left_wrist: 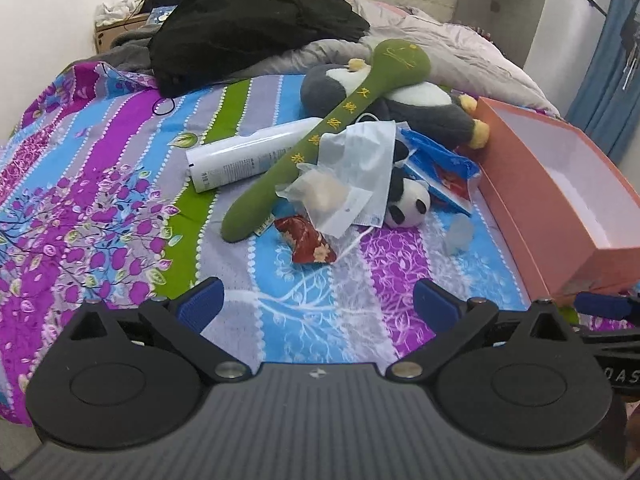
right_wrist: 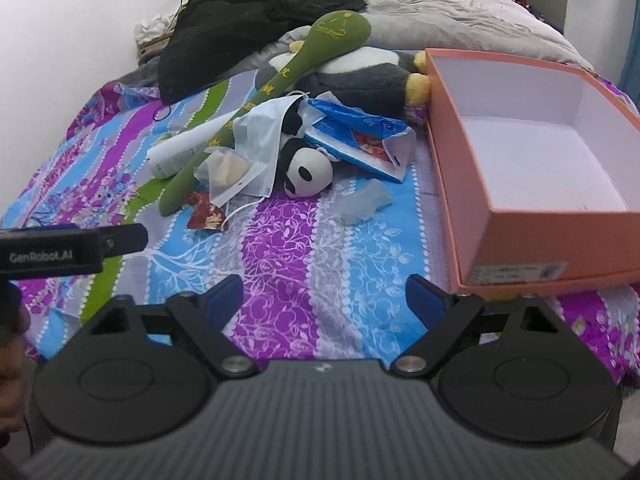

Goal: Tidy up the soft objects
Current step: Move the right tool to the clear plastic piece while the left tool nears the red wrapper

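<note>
— Two plush toys are lying left of the orange box (right_wrist: 472,184): a small panda (right_wrist: 306,170) and a long green plush (left_wrist: 320,136).
— Box holding anything?
— Seemingly nothing. Only the right view is showing its floor. Both the left gripper (left_wrist: 318,300) and right gripper (right_wrist: 324,300) are gaping, gripping nothing.
</note>
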